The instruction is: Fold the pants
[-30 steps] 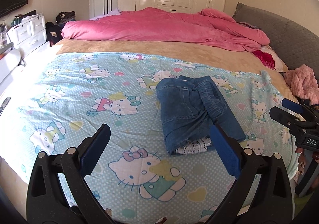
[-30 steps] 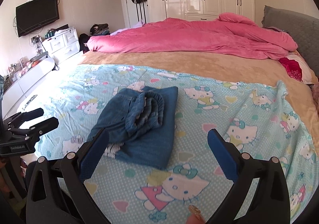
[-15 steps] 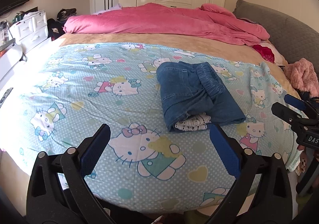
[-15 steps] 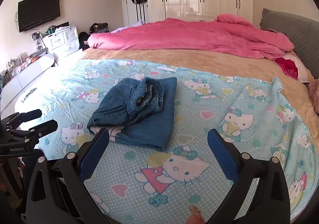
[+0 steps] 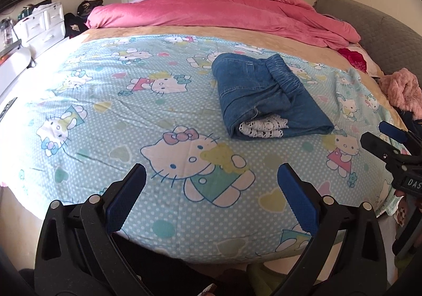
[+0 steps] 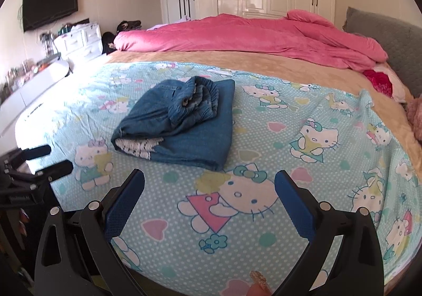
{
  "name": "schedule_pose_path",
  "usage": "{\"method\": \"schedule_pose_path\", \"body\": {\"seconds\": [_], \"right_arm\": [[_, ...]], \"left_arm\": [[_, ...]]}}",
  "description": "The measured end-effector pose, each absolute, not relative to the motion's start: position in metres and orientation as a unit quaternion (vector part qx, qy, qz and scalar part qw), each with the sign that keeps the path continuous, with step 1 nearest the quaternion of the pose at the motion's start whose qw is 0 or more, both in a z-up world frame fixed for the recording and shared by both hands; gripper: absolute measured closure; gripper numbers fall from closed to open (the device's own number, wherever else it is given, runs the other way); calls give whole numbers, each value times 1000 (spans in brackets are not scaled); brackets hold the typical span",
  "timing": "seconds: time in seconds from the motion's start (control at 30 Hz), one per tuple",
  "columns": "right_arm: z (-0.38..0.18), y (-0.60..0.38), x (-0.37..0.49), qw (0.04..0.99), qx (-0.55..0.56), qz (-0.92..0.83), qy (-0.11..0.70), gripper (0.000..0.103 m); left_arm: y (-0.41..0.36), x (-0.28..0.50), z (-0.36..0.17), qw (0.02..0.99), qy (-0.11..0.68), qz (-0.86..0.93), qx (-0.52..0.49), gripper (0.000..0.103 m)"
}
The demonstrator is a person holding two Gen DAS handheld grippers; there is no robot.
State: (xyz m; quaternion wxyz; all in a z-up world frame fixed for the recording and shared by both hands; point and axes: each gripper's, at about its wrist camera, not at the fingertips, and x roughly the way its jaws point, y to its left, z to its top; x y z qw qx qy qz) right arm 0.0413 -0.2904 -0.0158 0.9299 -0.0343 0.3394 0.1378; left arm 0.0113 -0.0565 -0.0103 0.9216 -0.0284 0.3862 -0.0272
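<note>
Pants [image 5: 266,98] look folded on bed [image 5: 105,116], both my hand-held grippers, L [image 5: 211,190] & R [image 6: 209,190], wide open, empty; prob. done.

A wide stretch of cartoon-cat bedsheet [image 5: 118,116] lies flat and bare between the two spread, empty grippers, the left gripper [image 5: 211,185] and the right gripper [image 6: 209,190], and the folded denim pants [image 5: 266,95], so the near edge of the bed gives open passage. The pants form the one raised bundle in that middle area, with bare sheet on both of their sides. Farther back, a heaped pink duvet [image 5: 224,16] crosses the bed, a grey headboard [image 6: 382,35] walls off the right side, and a fuzzy pink garment [image 5: 403,90] sits at the right edge.
</note>
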Motion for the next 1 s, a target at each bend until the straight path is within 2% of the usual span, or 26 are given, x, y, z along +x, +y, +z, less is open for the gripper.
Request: {"method": "schedule_pose_path", "body": {"seconds": [0.23,1.0], "right_arm": [[-35,-283,49,914,-25,144,379,5],[-32,-282,50,916,-28,139,376,5]], "left_arm": [[-51,13,-17,918,395,-16,-29,9],[-46,14,-15,918,395,-5,-31,9]]}}
